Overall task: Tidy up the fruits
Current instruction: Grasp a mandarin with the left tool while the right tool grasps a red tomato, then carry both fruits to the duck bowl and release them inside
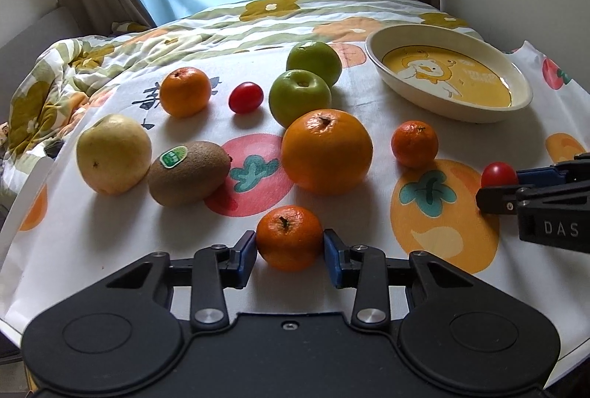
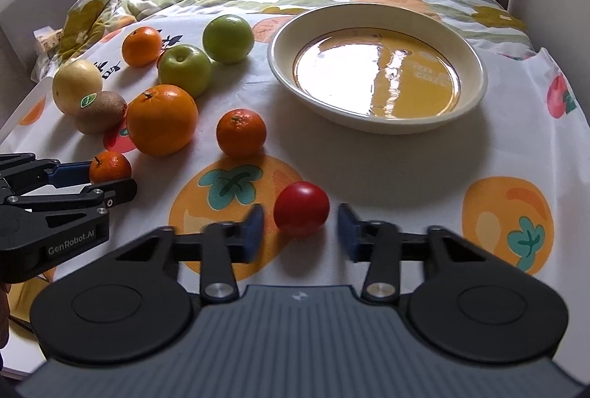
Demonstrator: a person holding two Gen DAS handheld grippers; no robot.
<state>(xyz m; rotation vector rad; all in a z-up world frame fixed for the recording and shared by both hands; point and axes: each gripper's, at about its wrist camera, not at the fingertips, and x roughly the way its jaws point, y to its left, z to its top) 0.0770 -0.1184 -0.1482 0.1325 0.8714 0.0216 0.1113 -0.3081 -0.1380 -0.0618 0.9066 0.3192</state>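
Observation:
My left gripper point(image 1: 289, 243) is shut on a small mandarin point(image 1: 289, 237) on the cloth at the near edge, a blue pad against each side of it. My right gripper point(image 2: 301, 226) brackets a small red tomato point(image 2: 301, 208). Its blurred pads sit tight at the tomato's sides, and in the left wrist view that tomato point(image 1: 497, 175) lies between its fingers. A cream dish point(image 2: 287, 73) with a yellow centre stands empty beyond the right gripper. The left gripper point(image 2: 110, 182) with its mandarin shows at the left of the right wrist view.
Several loose fruits lie left of the dish: a big orange point(image 1: 326, 151), two green apples point(image 1: 299, 97), a kiwi point(image 1: 188, 173), a yellow pear point(image 1: 113, 154), two more mandarins point(image 1: 415, 143), another small tomato point(image 1: 246, 97). Bunched bedding point(image 1: 55, 73) lies at the far left.

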